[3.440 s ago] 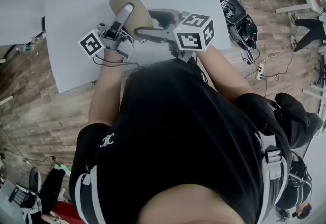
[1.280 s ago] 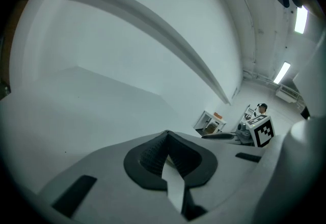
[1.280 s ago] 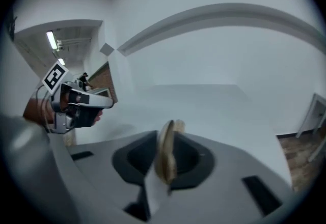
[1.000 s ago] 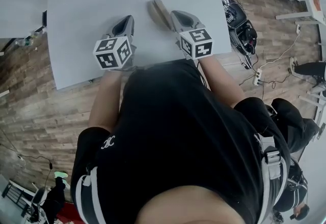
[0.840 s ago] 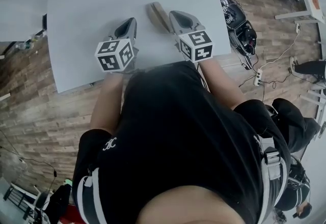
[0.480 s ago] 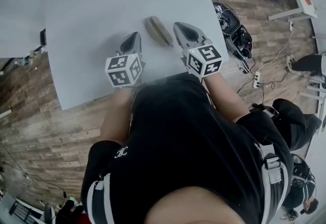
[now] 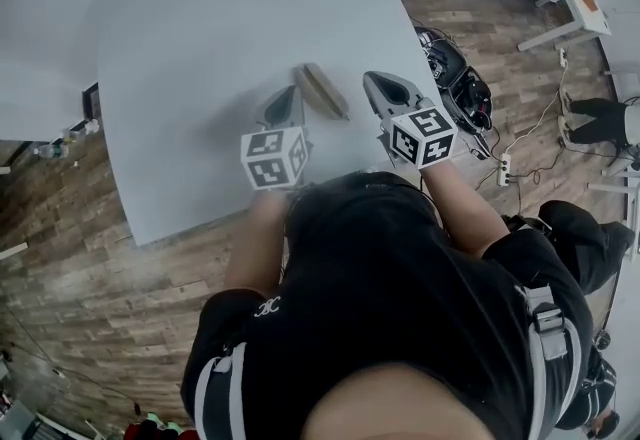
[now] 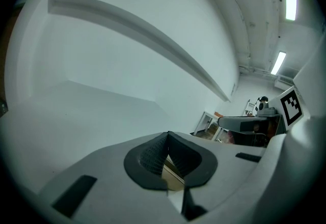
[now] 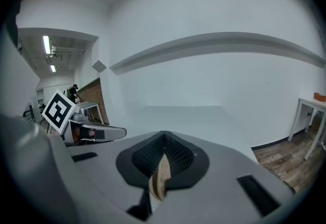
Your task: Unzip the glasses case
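A: Where's the case?
B: The case (image 7: 322, 91) (tan, slim) lies on the table (image 7: 200, 38), between the 2 grippers.
A: And the fingers?
B: Left gripper (image 7: 287, 95) and right gripper (image 7: 378, 83): both pairs pressed together, pinching nothing.

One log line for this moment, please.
left tongs: shut, empty | right tongs: shut, empty | glasses case: on table between them, untouched
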{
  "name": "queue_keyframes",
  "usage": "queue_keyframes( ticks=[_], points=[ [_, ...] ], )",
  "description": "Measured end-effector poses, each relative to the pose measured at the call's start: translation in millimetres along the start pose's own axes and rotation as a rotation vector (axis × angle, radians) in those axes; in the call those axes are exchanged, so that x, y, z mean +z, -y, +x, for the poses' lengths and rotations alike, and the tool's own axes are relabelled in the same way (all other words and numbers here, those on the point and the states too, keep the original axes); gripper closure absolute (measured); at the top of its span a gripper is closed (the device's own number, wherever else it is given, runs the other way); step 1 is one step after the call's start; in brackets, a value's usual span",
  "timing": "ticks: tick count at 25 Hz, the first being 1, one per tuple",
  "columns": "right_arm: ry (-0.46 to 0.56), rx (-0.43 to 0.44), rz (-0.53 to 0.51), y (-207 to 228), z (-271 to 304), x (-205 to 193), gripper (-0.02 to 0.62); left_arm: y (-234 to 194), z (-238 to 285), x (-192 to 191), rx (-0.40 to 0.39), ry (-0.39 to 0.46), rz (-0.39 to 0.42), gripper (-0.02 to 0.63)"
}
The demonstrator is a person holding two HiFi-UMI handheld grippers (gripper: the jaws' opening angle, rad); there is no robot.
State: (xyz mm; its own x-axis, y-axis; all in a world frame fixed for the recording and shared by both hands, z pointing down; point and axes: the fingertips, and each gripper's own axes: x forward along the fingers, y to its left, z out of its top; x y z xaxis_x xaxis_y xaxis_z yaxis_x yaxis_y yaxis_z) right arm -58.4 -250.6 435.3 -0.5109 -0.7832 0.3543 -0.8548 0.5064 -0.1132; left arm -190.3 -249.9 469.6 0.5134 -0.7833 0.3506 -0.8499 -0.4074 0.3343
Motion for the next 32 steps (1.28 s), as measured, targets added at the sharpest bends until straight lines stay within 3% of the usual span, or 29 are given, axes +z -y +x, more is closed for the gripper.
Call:
queue_keyframes(
  ticks=[9,15,22,32],
  points=[
    [0.027,0.145,0.01,12.6,4.9,7.8,0.581,19.9,7.6,-0.3,0.091,-0.016,-0.008,0.604],
    [0.038,0.207,-0.005,73.4,-24.5,11.9,0.581,88.5,37.2,2.6,0.143,-0.014,0.014,0.604],
    [0.053,0.241,-0.028,157.7,-58.8,15.9,0.581,167.7,80.5,-0.7,0.203,-0.022,-0.046,0.604],
    [0.06,0.387,0.005,210.0,-75.8,20.4,0.581,216.9,94.0,-5.5,0.382,0.012,-0.096,0.604]
  ],
)
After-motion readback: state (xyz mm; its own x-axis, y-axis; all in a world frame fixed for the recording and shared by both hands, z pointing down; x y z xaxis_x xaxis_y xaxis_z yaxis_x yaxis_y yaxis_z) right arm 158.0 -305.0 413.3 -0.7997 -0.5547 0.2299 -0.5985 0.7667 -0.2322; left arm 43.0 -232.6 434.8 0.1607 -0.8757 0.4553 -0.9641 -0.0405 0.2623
